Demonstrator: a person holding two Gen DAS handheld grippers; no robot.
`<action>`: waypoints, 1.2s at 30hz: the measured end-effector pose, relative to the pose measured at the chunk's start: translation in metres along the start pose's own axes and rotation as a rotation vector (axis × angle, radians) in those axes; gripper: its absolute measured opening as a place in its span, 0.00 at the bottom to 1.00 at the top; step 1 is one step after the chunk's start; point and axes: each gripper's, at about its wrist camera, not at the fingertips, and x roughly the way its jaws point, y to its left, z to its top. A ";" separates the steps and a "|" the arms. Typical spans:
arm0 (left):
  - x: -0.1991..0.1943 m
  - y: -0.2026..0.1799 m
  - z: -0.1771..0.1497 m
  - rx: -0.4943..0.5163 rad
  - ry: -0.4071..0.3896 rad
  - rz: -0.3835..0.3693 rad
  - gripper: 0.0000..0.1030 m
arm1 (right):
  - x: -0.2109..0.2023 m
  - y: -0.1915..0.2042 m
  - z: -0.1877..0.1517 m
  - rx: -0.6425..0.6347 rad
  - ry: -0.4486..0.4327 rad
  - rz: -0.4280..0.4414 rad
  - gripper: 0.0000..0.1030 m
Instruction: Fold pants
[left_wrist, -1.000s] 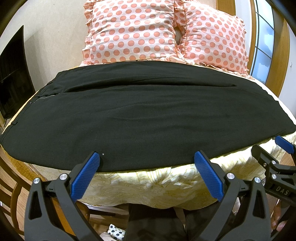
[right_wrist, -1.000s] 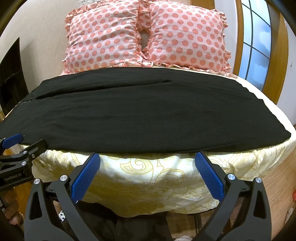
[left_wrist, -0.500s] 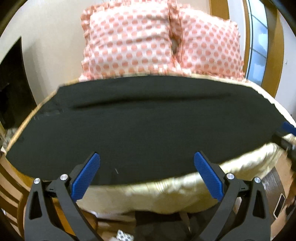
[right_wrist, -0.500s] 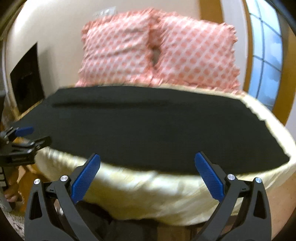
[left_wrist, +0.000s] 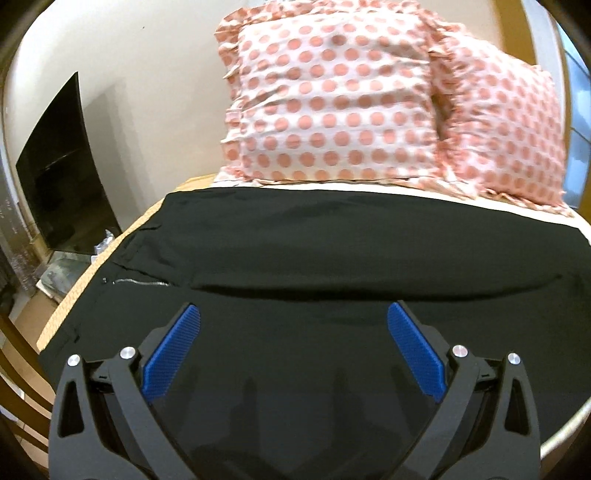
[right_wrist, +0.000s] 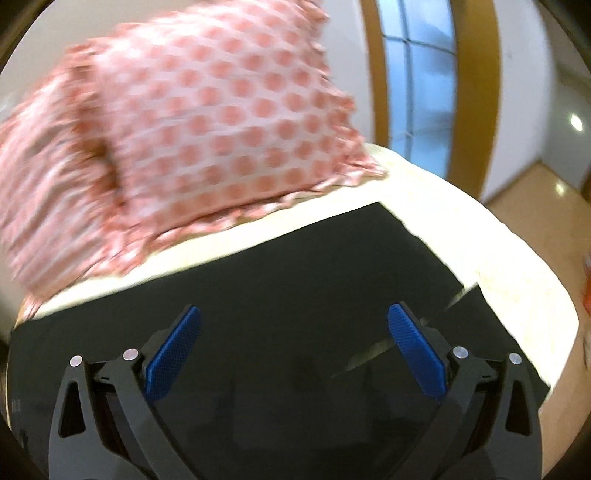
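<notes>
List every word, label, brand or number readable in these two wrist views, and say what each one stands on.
None can be read.
The black pants show only a zip, no label.
The polka-dot pillows carry a dot pattern, no writing.
The left gripper and right gripper show no legible marking; a faint mark at the right view's lower-left edge is too blurred to read.

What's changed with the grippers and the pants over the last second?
Both grippers moved forward from the bed's near edge to over the black pants: the left gripper near the zipper end, the right gripper toward the hem end. Both remain open, holding nothing. The pants still lie flat.
</notes>
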 end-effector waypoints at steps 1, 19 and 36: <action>0.007 0.002 0.003 -0.002 0.005 0.012 0.98 | 0.015 0.000 0.010 0.023 0.017 -0.023 0.93; 0.060 0.011 0.001 -0.069 0.161 -0.054 0.98 | 0.165 -0.019 0.073 0.211 0.174 -0.351 0.66; 0.056 0.011 -0.002 -0.072 0.161 -0.045 0.98 | 0.039 -0.077 0.018 0.273 -0.095 0.048 0.05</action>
